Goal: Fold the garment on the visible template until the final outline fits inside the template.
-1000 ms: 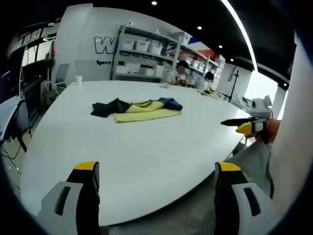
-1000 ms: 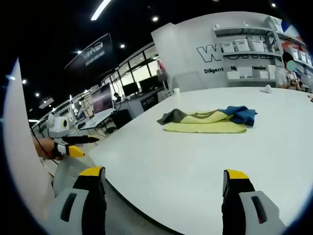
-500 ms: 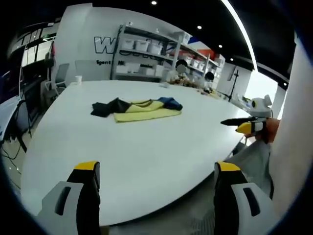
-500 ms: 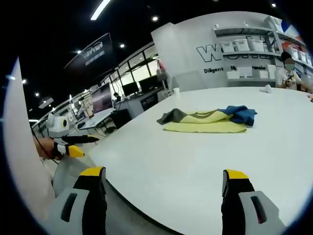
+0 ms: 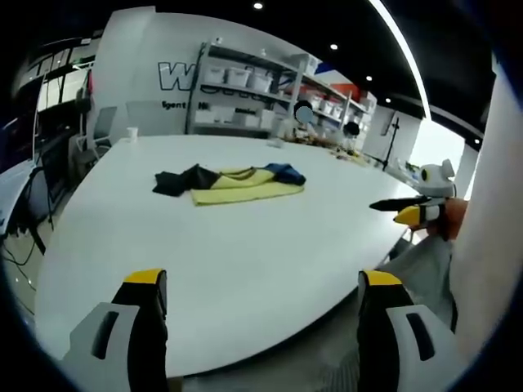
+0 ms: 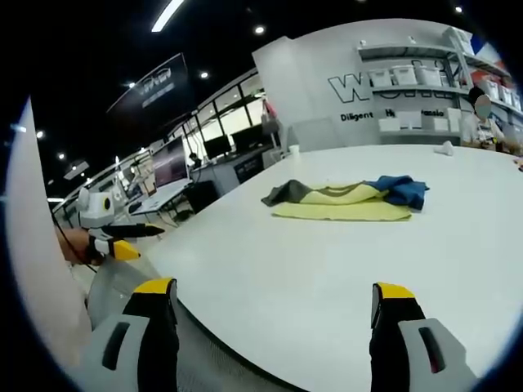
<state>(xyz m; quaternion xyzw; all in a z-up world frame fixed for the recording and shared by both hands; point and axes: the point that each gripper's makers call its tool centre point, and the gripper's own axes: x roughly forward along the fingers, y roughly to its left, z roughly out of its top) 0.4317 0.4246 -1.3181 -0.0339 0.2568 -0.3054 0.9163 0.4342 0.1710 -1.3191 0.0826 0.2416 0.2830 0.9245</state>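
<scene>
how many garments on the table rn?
1 heap: the garment lies mid-table on the white table, yellow with dark and blue parts. Whether it is one piece or several bunched together, I cannot tell.

The left claw has two black jaws capped with yellow tips, each set in a pale grey housing with a dark slot on its face. The right claw is built alike: black jaws, yellow caps, grey slotted housings. Beyond the left claw's right-hand jaw the other claw appears side-on (a slim black finger over a yellow tip, white body above). A white sleeve runs beside it, with grey trousers below.
</scene>
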